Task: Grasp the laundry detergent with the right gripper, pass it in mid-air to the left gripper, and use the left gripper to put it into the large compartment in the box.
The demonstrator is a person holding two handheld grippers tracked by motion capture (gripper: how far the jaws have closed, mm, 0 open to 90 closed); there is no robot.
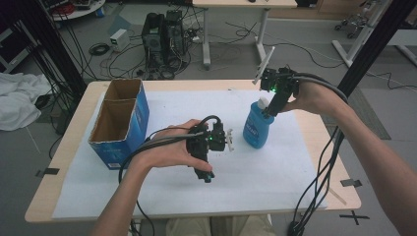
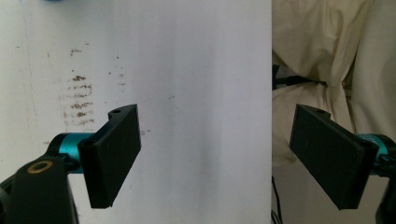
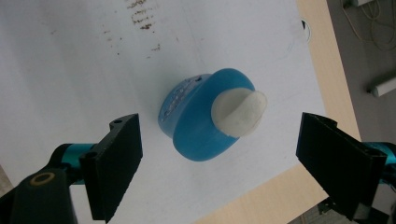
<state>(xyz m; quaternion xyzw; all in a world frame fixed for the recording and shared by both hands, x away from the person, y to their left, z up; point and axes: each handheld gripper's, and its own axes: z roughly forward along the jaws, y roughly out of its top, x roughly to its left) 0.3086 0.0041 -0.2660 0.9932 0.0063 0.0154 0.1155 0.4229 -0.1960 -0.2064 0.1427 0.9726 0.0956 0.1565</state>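
A blue bottle [image 1: 257, 129] with a white cap [image 1: 263, 103] stands upright on the white sheet, right of the middle. My right gripper [image 1: 269, 111] hangs just over it, pointing down, held by a hand from the right. In the right gripper view the bottle [image 3: 196, 133] and its cap [image 3: 239, 113] lie between the wide-apart jaws, untouched; the right gripper [image 3: 219, 135] is open. My left gripper [image 1: 206, 175] sits near the sheet's middle, pointing toward the person. It [image 2: 219, 135] is open over bare sheet, with nothing between its jaws.
An open blue cardboard box [image 1: 139, 114] with two compartments stands at the table's left. The white sheet [image 1: 275, 177] covers most of the wooden table [image 1: 74, 123]. Cables trail from both grippers off the front edge. Trousers [image 2: 327, 56] show past that edge.
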